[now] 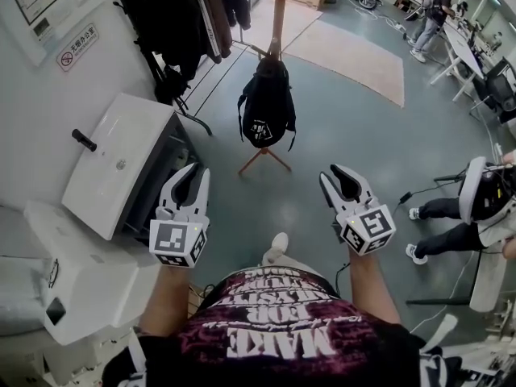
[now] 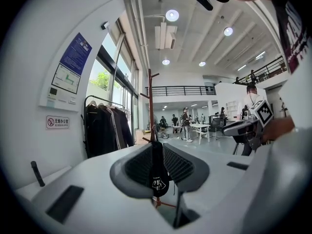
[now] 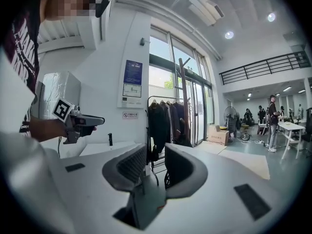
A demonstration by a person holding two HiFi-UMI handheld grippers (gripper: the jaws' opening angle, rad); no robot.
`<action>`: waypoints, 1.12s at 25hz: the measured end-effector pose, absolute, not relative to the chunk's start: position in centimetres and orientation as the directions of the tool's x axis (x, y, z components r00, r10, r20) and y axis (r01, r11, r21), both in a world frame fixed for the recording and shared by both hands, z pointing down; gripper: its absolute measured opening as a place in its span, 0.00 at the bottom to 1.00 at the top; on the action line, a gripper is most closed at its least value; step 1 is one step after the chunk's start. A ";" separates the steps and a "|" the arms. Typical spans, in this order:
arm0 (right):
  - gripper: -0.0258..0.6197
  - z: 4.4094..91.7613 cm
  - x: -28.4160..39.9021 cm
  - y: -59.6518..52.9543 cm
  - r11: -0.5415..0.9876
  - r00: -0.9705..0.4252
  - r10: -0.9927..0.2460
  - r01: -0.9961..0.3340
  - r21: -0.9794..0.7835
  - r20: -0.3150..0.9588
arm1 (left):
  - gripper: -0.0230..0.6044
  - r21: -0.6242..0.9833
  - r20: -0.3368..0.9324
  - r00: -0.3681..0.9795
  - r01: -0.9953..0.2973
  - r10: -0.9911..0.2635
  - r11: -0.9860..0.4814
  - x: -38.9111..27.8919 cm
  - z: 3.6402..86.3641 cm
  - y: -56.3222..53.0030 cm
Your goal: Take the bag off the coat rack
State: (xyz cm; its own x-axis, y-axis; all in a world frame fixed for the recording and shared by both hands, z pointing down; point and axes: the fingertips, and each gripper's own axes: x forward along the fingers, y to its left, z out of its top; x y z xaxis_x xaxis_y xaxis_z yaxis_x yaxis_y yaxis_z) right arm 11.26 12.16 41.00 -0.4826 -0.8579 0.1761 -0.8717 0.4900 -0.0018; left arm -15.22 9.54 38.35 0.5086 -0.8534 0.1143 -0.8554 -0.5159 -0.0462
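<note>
A black bag (image 1: 266, 103) hangs on a wooden coat rack (image 1: 278, 10) some way ahead of me on the grey floor. Both grippers are held low in front of my body, well short of the bag. My left gripper (image 1: 193, 174) is open with nothing between its jaws; in the left gripper view the bag (image 2: 158, 179) shows far off through the gap of that gripper (image 2: 160, 155). My right gripper (image 1: 330, 173) is also open and empty. The right gripper view looks past its jaws (image 3: 155, 162) toward a clothes rail, and the bag is hidden there.
A white cabinet (image 1: 121, 160) stands at my left against the wall. A rail of dark clothes (image 1: 181, 22) is behind the coat rack. A beige rug (image 1: 347, 55) lies beyond. A person's legs (image 1: 439, 224) and cables are at the right; more people stand by tables far back.
</note>
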 end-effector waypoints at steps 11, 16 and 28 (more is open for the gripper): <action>0.24 42.9 12.8 7.3 0.530 -0.523 -0.826 -0.848 -0.028 0.209 | 0.14 -0.027 0.149 0.495 -0.863 -0.856 -0.504 -12.7 40.1 4.8; 0.24 43.1 13.8 5.0 0.541 -0.535 -0.817 -0.840 -0.038 0.213 | 0.14 -0.030 0.158 0.503 -0.858 -0.850 -0.513 -11.0 40.3 2.9; 0.24 43.1 15.0 0.8 0.597 -0.597 -0.776 -0.799 -0.066 0.205 | 0.14 -0.052 0.183 0.480 -0.867 -0.858 -0.496 -8.2 40.0 -0.2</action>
State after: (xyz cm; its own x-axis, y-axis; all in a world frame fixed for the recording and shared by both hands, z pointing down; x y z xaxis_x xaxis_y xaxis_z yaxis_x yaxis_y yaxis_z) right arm 14.99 0.84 43.07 -0.5967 -0.7760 0.2046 -0.7993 0.5973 -0.0656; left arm -8.20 -0.19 39.95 0.4797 -0.8582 0.1826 -0.8670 -0.4957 -0.0519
